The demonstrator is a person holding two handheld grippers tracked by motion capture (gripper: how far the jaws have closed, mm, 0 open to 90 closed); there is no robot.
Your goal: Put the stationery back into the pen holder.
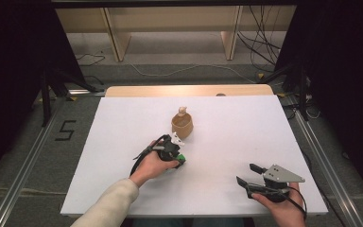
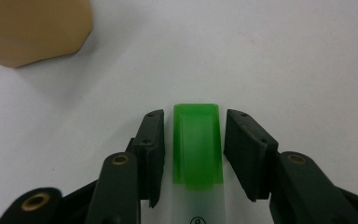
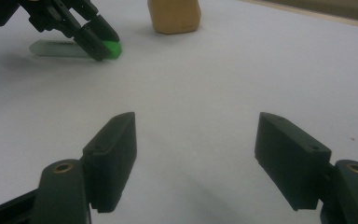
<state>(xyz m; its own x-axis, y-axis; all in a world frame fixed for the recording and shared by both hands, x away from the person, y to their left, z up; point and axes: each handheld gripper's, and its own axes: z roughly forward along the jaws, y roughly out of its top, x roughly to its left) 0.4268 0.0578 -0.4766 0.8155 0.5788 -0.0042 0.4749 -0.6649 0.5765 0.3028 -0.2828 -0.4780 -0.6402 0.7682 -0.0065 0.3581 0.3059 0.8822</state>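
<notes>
The left gripper view shows the left gripper (image 2: 193,144) straddling, not clamping, the green-capped marker (image 2: 196,144); right gripper (image 3: 196,158) released.

A white table (image 1: 246,137) with a bare wooden strip (image 1: 189,90) along its far edge stands on grey carpet (image 1: 23,156). A black figure 5 (image 1: 65,130) is marked on the floor left of it. Metal rails (image 1: 23,165) run along both sides. Beyond, pale wooden shelving (image 1: 170,28) rises, with black and white cables (image 1: 260,42) trailing over the floor. Dark curtains (image 1: 9,71) close both flanks.
</notes>
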